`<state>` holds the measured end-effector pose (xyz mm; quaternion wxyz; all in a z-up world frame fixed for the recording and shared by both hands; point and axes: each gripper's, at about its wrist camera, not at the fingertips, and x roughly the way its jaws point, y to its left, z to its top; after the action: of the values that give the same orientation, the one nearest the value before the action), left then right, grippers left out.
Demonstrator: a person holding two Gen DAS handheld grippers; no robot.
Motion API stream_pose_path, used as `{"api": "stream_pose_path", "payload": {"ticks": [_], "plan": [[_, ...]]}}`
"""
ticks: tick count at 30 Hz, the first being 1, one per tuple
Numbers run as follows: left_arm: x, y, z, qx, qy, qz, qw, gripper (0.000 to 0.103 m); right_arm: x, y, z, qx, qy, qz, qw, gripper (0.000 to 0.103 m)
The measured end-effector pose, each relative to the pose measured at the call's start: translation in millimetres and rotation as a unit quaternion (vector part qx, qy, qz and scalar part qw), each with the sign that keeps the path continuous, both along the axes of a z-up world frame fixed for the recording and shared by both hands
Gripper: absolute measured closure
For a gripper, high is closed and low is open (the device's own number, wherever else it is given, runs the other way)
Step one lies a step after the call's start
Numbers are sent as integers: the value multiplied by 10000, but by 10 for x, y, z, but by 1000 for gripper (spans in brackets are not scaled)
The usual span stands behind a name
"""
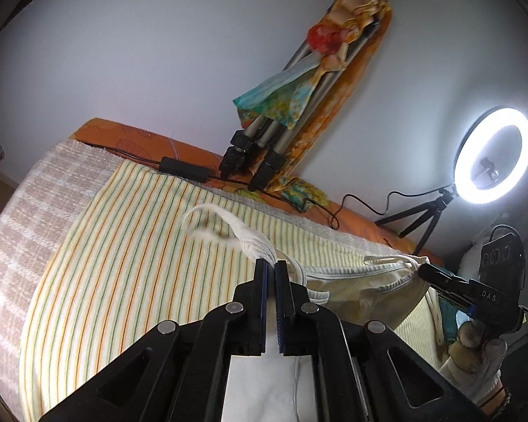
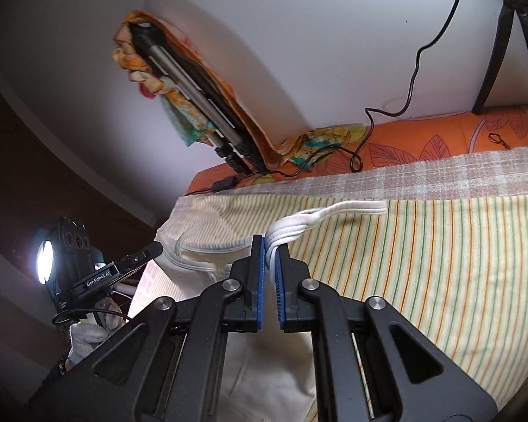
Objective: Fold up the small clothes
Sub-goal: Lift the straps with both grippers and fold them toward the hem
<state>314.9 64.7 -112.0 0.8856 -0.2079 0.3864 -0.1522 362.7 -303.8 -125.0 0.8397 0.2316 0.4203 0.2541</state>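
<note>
A small cream-white garment (image 1: 362,285) with ribbed straps hangs stretched between my two grippers above the striped sheet (image 1: 130,246). My left gripper (image 1: 271,265) is shut on one bunched strap end (image 1: 253,241). My right gripper (image 2: 271,246) is shut on the other strap end (image 2: 292,227), and its loose strap trails right over the sheet (image 2: 440,253). The garment body (image 2: 200,263) sags below. In the left wrist view the right gripper (image 1: 426,270) shows at the garment's far edge. In the right wrist view the left gripper (image 2: 151,249) shows at the left.
A folded tripod draped in colourful cloth (image 1: 299,98) leans on the white wall. A lit ring light (image 1: 492,154) stands on a small tripod on the orange mattress (image 2: 422,144). A black cable and adapter (image 1: 184,168) lie at the back. A checked blanket (image 1: 35,218) borders the sheet.
</note>
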Motion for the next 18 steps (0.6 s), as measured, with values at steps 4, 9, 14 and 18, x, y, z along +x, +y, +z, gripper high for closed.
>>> {"api": "stream_pose_path", "payload": {"ticks": [4, 9, 14, 18], "plan": [[-321, -7, 153, 35, -88, -34, 9999, 103, -290, 0, 178, 20, -128, 53, 9999, 96], [-803, -31, 267, 89, -147, -111, 9998, 103, -734, 41, 350, 75, -215, 98, 9997, 96], [-1301, -78, 239, 231, -127, -188, 9995, 103, -1299, 124, 429, -52, -266, 197, 9994, 96], [-1657, -99, 44, 213, 67, -181, 9996, 103, -1708, 201, 373, -306, -272, 274, 9988, 96]]}}
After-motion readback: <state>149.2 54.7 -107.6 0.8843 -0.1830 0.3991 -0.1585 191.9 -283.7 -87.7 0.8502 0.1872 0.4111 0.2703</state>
